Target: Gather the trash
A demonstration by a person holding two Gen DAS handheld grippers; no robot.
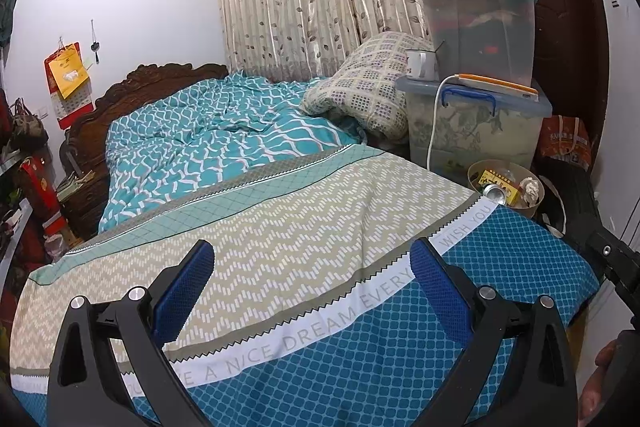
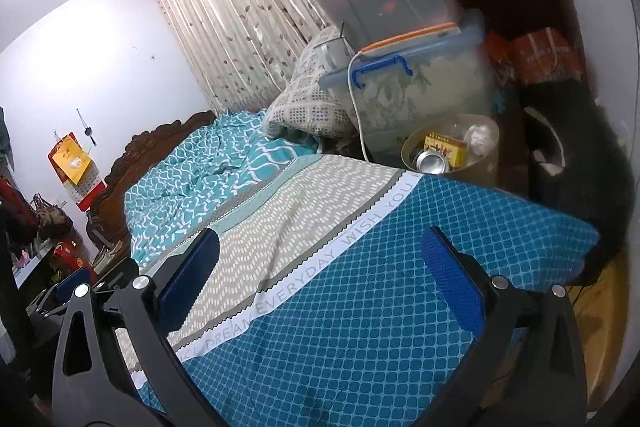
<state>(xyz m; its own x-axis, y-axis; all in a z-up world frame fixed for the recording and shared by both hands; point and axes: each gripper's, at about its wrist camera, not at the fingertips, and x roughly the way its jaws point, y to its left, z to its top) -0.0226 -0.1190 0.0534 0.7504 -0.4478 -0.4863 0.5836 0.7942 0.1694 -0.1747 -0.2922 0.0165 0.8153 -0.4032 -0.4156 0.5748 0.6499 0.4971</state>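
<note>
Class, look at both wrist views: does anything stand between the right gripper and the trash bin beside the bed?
Nothing upright blocks it. The right gripper, open, hangs over the bedspread; the trash bin stands beyond the bed's far edge, holding a can. Only the bed corner lies between.

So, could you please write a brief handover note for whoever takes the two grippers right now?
Left gripper: open, holding nothing, above the bed sheet.
Right gripper: open, holding nothing, also above the sheet.
Trash bin stands beside the bed's far corner, below the stacked storage boxes. It holds a can, a yellow box and crumpled paper.
Done: those three items are in the bin.
Left: no loose trash shows on the bed; check elsewhere.
</note>
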